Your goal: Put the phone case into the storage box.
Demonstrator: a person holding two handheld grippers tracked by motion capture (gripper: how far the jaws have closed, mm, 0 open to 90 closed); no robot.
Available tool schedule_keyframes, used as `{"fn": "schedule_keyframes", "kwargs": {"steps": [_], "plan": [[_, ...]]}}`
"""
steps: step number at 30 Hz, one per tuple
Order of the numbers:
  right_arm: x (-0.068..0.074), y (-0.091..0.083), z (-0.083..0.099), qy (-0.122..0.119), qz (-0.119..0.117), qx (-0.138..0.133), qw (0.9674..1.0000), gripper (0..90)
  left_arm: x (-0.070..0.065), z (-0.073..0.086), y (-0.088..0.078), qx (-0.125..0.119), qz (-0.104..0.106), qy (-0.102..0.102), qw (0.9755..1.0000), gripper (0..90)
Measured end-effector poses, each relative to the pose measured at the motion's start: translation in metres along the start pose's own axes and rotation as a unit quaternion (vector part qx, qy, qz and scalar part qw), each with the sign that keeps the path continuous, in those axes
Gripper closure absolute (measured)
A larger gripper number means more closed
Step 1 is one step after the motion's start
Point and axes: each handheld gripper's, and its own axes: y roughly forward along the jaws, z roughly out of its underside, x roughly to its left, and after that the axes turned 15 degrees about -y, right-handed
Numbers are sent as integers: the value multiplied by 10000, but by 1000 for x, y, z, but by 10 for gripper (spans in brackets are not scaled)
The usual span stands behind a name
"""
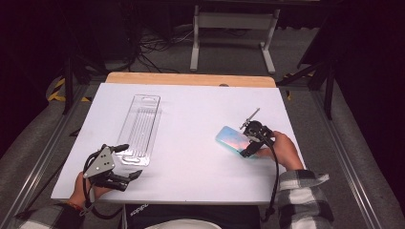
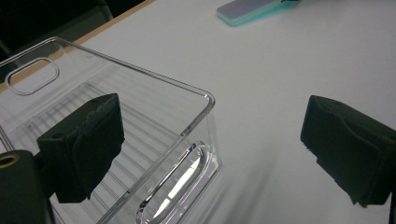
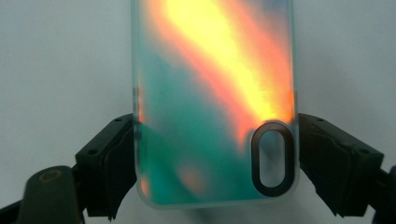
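A phone case [image 1: 232, 140] with a teal, orange and yellow sheen lies flat on the white table right of centre. My right gripper [image 1: 249, 144] is at its near end. In the right gripper view the black jaws press both long sides of the case [image 3: 210, 116] near its oval camera cut-out; the gripper [image 3: 215, 163] is shut on it. A clear plastic package shell [image 1: 139, 126] lies lengthwise at the left. My left gripper [image 1: 131, 161] stands open at the shell's near end. Its left jaw hangs over the shell [image 2: 116, 107] and its right jaw over bare table, gripper [image 2: 212, 140] holding nothing.
The white sheet [image 1: 191, 162] covers the table, and a wooden strip [image 1: 191, 79] shows along the far edge. Beyond it stand a metal frame [image 1: 234, 21] and floor cables [image 1: 157, 45]. The case [image 2: 247, 10] shows far off in the left gripper view.
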Motion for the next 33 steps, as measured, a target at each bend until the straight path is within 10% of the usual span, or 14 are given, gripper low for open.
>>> {"fn": "schedule_keyframes", "kwargs": {"steps": [15, 33], "plan": [[0, -5, 0, 237, 75, -753, 9969, 180, -2, 0, 0, -19, -81, 110, 9999, 87], [17, -28, -14, 77, -1, -2003, 9797, 180, -14, -11, 4, -180, -280, 528, 9981, 111]]}}
